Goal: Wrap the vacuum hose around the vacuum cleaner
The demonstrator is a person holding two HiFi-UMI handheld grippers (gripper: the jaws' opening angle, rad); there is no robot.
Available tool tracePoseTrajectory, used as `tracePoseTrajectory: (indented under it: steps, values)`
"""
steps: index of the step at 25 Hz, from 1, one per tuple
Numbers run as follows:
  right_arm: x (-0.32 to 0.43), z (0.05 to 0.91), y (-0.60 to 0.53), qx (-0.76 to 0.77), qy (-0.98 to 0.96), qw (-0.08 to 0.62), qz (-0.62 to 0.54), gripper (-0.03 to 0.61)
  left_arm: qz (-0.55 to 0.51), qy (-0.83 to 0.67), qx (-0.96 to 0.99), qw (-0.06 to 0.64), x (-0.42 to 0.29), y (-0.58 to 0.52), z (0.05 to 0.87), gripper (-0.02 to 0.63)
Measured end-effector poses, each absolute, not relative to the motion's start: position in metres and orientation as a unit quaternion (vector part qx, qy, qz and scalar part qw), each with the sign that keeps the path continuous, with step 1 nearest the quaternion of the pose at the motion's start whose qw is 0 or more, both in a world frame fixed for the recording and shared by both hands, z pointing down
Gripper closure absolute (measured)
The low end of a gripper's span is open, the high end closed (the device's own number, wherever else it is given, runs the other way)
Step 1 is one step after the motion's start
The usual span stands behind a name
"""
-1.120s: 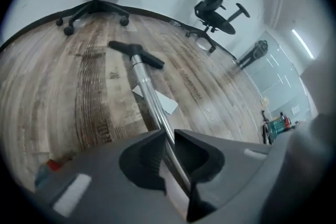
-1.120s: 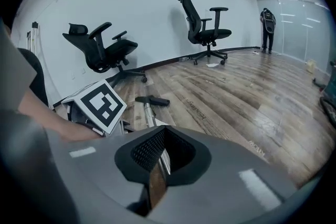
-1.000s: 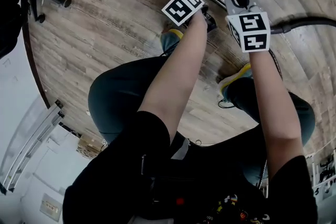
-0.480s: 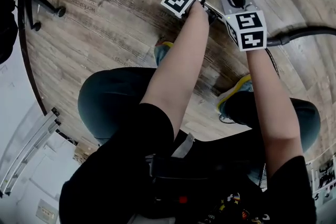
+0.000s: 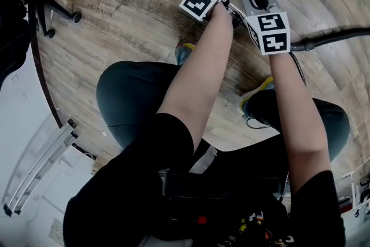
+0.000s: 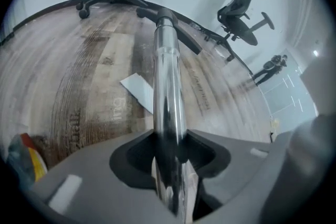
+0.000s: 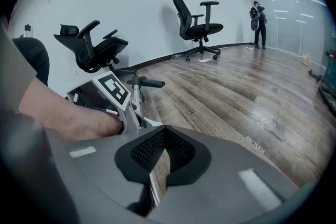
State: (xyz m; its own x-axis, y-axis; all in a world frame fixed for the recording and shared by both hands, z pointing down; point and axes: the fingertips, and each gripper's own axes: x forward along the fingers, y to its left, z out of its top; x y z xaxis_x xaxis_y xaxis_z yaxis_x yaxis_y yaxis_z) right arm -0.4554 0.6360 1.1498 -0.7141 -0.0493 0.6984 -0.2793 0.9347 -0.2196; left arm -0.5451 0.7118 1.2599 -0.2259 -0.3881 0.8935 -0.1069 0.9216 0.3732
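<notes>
Chrome vacuum wand (image 6: 168, 76) — tight between jaws of left tool (image 6: 169, 139) and right tool (image 7: 164, 136)

Showing faint floor lettering (image 6: 118, 108) just left of the vacuum tube (image 6: 167, 86); blurring beyond reading.

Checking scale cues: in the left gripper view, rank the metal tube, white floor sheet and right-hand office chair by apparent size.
1. metal tube, enlarged by nearness to the camera
2. right-hand office chair
3. white sheet

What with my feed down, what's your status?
Left claw, right claw shut on metal wand. Black hose runs off right, unwrapped. Paper sheet under wand.
</notes>
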Motion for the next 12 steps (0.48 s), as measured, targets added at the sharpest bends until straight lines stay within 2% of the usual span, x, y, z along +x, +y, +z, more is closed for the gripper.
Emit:
tracePoseTrajectory:
  steps: [5, 12]
  values:
    - [-0.423, 1.049, 0.617, 0.126, -0.908, 0.353, 0.186, 0.557, -0.095, -0.774, 0.258, 0.571, -0.525, 0.667, 1.133, 0.446]
    - [-0.364, 0.853, 0.588, 0.169, -0.904, 0.337, 0.200, 0.557, -0.021, -0.755, 0.406, 0.514, -0.469, 0.612, 0.910, 0.448]
